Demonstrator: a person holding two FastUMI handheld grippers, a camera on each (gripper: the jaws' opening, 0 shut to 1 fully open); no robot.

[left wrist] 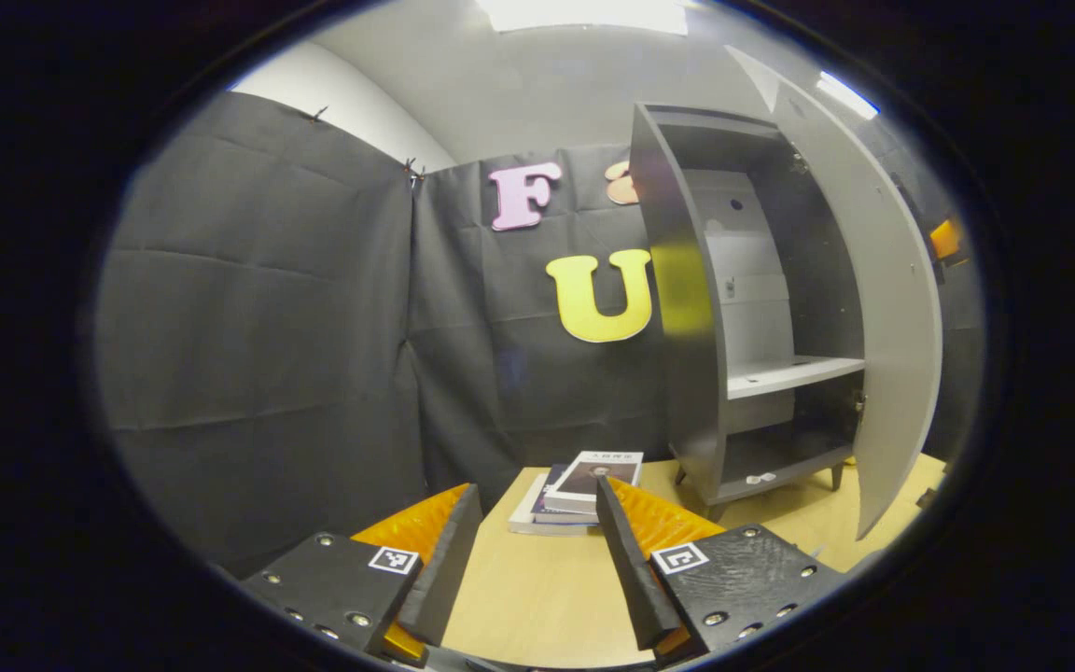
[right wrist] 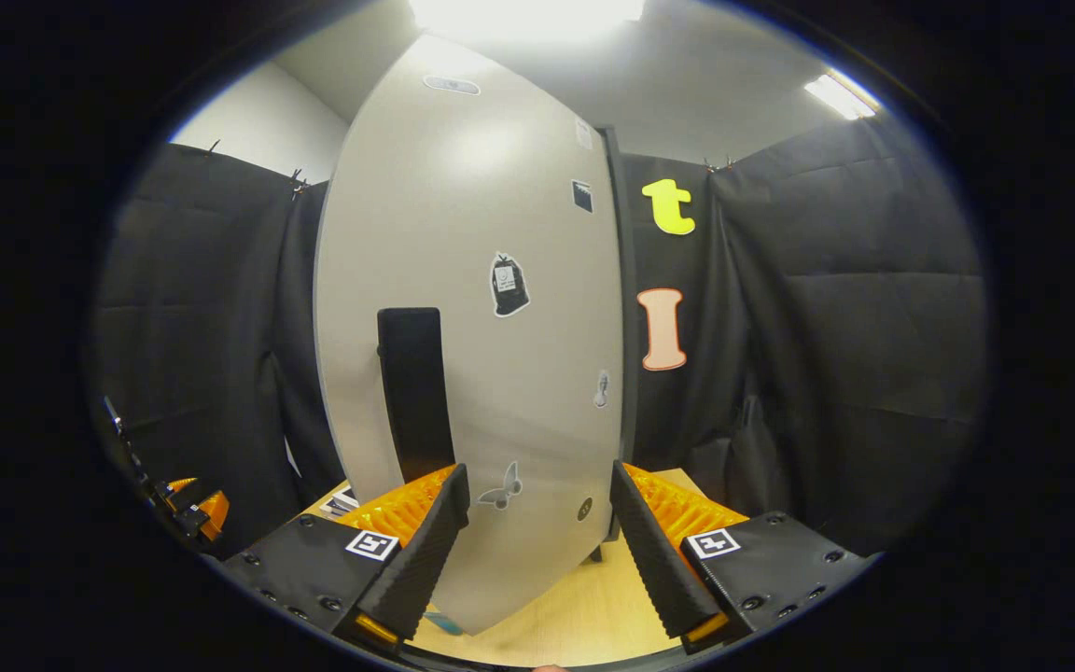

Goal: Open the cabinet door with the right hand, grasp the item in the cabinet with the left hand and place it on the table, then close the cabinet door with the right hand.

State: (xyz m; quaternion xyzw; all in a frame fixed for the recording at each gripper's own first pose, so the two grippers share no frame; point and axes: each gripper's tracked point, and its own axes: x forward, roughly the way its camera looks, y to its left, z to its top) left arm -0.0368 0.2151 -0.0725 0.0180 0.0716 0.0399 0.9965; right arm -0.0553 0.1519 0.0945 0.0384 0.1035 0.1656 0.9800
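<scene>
The cabinet (left wrist: 743, 308) stands on the table (left wrist: 547, 597) with its door (left wrist: 892, 308) swung wide open to the right of the carcass. Inside, the shelf (left wrist: 794, 373) at mid height looks bare; on the cabinet floor below it lies a small pale item (left wrist: 761, 478), too small to identify. A stack of books (left wrist: 579, 490) lies on the table just left of the cabinet's front foot, apart from it. Judgement: if the books are the retrieved item, only door closing remains; cannot confirm. The left gripper (left wrist: 537, 551) hovers over the table in front of the cabinet, jaws wide apart, holding nothing. The right gripper (right wrist: 537, 551) faces the door's outer face, jaws wide apart, nothing between them; the door's lower edge (right wrist: 500, 597) sits between the fingers but contact is not visible. A dark vertical handle (right wrist: 416, 392) is mounted on the door, left of the stickers. Handling, est.: door is a rigid flat panel, smooth and prob. slippery on its face, light to swing on hinges; best hold is the handle, pinched across its width, or a flat push on the face near the free edge. Cabinet looks light on thin legs, so push slowly to avoid shifting it. Books: stiff, moderate wt., grip across the spine edge.
</scene>
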